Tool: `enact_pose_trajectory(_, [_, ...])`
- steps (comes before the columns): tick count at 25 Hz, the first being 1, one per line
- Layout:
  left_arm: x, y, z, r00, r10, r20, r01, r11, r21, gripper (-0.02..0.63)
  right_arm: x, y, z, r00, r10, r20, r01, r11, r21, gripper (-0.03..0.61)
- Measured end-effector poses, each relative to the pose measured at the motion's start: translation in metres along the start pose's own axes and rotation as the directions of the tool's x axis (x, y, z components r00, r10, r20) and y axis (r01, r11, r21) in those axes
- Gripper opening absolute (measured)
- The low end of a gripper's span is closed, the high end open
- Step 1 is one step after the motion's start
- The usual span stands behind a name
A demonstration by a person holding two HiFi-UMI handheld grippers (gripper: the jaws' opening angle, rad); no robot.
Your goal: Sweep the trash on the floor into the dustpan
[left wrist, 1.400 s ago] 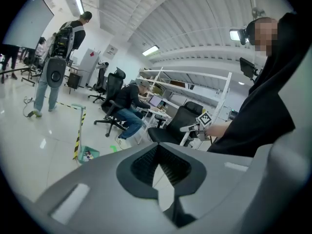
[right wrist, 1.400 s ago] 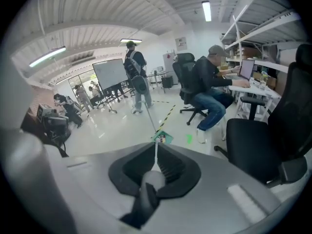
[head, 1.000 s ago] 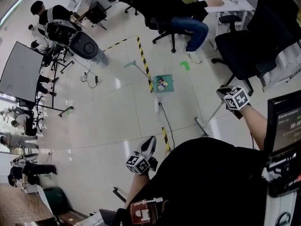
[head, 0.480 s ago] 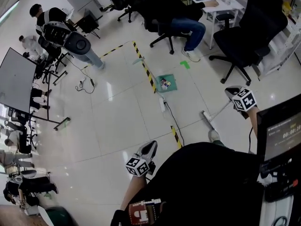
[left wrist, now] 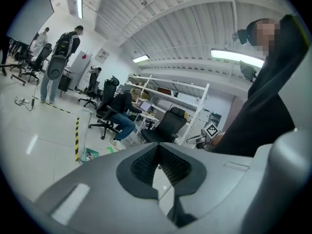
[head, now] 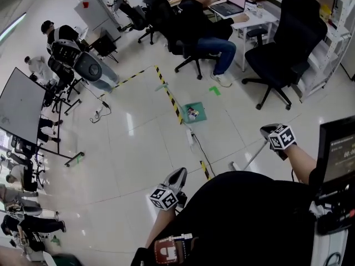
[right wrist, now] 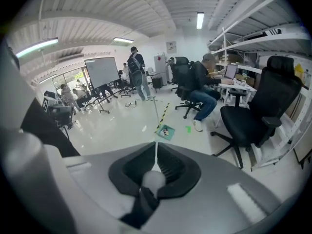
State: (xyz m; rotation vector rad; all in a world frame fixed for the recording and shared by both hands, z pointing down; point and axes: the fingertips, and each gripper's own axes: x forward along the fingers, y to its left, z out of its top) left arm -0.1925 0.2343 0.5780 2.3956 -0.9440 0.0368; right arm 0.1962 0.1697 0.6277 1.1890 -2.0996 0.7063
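A green dustpan (head: pixel 194 113) sits on the floor beside the yellow-black tape, with small trash in it and its long handle (head: pixel 162 86) upright. The right gripper view shows the dustpan (right wrist: pixel 166 131) far ahead, and it is small in the left gripper view (left wrist: pixel 89 154). My right gripper (head: pixel 267 130) is shut on a white broom stick (head: pixel 249 152), which slants down to the broom head (head: pixel 234 165) on the floor. In its own view the stick (right wrist: pixel 156 152) lies between the pads. My left gripper (head: pixel 178 174) is shut and empty, well short of the dustpan.
A seated person (head: pixel 202 24) and black office chairs (head: pixel 280 51) are beyond the dustpan. A cable (head: pixel 198 146) runs along the floor from near the dustpan toward me. A whiteboard (head: pixel 19 107) and standing people are at the left. A screen (head: pixel 337 151) is at my right.
Both grippers have shifted across the floor and the dustpan now looks farther from me. The broom head has slid along the floor with the right gripper. Both grippers stay shut.
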Motion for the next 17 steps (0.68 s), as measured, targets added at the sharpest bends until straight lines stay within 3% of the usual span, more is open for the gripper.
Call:
enact_pose_trajectory(7, [0.015,-0.021,-0.003,1.0,0.004,0.006,-0.004,1.0,0.013,-0.003,0.001,0.02,-0.004,0.997,0.079,-0.006,-0.079,0.995,-0.059,0.012])
enact_pose_trajectory(17, [0.002,-0.017,-0.009,1.0,0.028,0.003,-0.028,0.999,0.014,-0.003,0.0,0.029,0.013,0.996,0.085,0.01,-0.083,0.991,-0.103,0.012])
